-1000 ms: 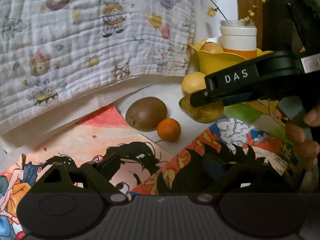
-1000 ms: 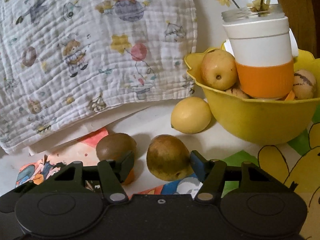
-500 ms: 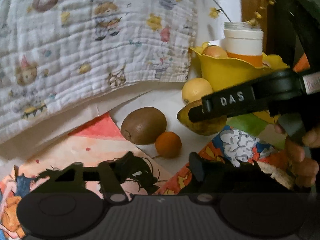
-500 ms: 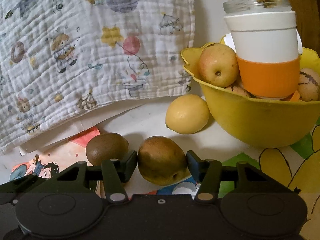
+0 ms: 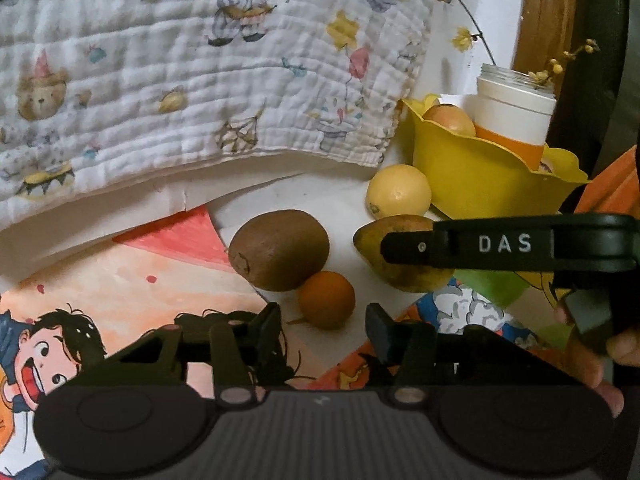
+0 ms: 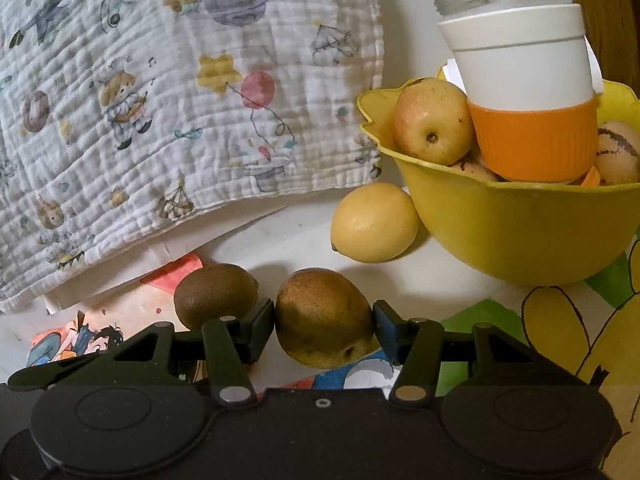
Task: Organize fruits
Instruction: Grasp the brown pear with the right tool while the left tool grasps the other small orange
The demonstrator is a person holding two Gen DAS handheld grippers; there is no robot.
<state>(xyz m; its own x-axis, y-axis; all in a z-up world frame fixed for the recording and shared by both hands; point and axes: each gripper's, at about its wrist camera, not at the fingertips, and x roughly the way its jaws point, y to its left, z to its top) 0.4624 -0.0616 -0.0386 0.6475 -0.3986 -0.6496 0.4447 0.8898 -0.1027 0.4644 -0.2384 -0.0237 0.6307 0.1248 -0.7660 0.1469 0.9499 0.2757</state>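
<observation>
Pear, brownish-green, sits on the tabletop between the pads of the right tongs; both pads touch its sides, so the right tongs are clamped on the pear. Kiwi just left of it, partly behind the left pad. Lemon behind the pear, touching the yellow bowl. Bowl holds an apple, a white-and-orange cup and some striped brownish fruit, kind unclear. Quilted blanket with cartoon prints covers the back left, its edge overhanging the papers.

Left wrist view: left tongs partly open, nothing between the pads, low over the cartoon drawing sheets. Small orange just ahead of the gap, touching the kiwi. Right tongs' black arm marked DAS crosses in from the right and covers part of the pear. Lemon and yellow bowl beyond it. Person's fingers at the right edge.
</observation>
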